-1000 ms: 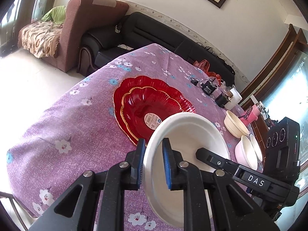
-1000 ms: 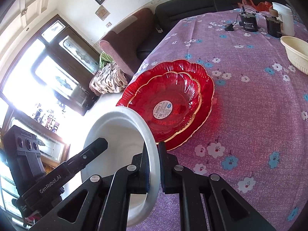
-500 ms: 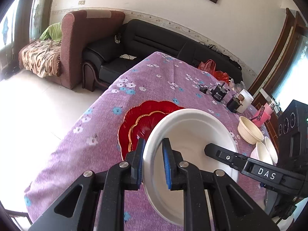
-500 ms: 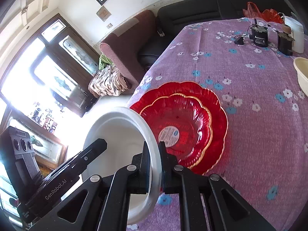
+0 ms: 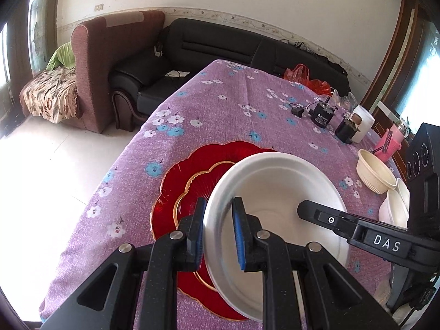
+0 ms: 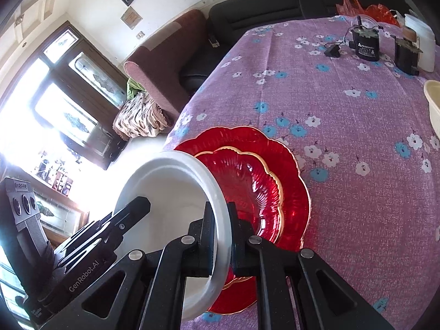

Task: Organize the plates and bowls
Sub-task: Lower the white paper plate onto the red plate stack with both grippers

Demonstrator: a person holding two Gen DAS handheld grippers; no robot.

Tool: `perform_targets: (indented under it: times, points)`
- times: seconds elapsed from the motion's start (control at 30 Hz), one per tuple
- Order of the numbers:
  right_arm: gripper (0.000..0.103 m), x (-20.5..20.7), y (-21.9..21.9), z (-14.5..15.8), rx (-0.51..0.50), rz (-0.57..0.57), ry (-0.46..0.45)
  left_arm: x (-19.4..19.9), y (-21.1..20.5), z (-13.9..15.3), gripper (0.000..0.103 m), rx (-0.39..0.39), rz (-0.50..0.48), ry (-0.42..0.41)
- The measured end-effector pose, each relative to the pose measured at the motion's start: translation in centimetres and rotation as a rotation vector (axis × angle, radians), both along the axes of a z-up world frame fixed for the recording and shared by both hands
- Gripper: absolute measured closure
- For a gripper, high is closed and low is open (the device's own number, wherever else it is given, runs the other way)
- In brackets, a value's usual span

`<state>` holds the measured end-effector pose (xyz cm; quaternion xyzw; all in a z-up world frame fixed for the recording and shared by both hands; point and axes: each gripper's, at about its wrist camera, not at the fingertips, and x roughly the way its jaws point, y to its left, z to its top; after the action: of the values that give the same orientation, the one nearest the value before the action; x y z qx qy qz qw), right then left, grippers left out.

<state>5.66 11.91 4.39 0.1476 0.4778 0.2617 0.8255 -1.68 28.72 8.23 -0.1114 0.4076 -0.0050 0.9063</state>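
Note:
Both grippers hold one white plate (image 5: 277, 181) by opposite rims, above the table's near end. My left gripper (image 5: 218, 231) is shut on its left rim; my right gripper (image 6: 221, 233) is shut on the white plate (image 6: 170, 181) at its right rim. Under it lie two stacked red scalloped plates with gold edges (image 5: 189, 176) (image 6: 255, 170), the smaller on the larger. The white plate hides their near right part in the left wrist view. A cream bowl (image 5: 375, 172) (image 6: 433, 101) and stacked white bowls (image 5: 393, 206) stand at the right.
The table wears a purple flowered cloth (image 5: 231, 104). At its far right stand a black motor (image 5: 324, 114), a small black box (image 5: 346, 132), a white jar (image 5: 364, 122) and a pink item (image 5: 389, 143). A black sofa (image 5: 214, 49) and a brown armchair (image 5: 107, 55) lie beyond.
Both grippers have drawn back toward the near end of the table with the white plate. The red plates now sit lower and nearer, more covered by the white plate. The left view has rolled level.

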Motion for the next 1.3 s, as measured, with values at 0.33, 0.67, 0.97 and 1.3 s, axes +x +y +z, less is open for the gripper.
perform_targets:
  times: [0.33,0.67,0.97,1.3]
  points:
    - [0.093,1.3,-0.6,-1.7,-0.008,-0.009,0.026,1.4,-0.8,-1.5,0.082,0.037,-0.005,0.039]
    - [0.093,1.4,-0.1,-2.5,-0.048,-0.015,0.023,1.8,-0.2,-2.3,0.078,0.044,0.016,0.059]
    - [0.093,1.7,0.0,-3.0,-0.059,-0.019,0.025,1.9,0.1,-2.6,0.077,0.042,0.024,0.065]
    - [0.093,1.3,0.4,-2.8,-0.084,-0.028,0.006,1.7,1.0,-2.6,0.06,0.0,0.042,0.069]
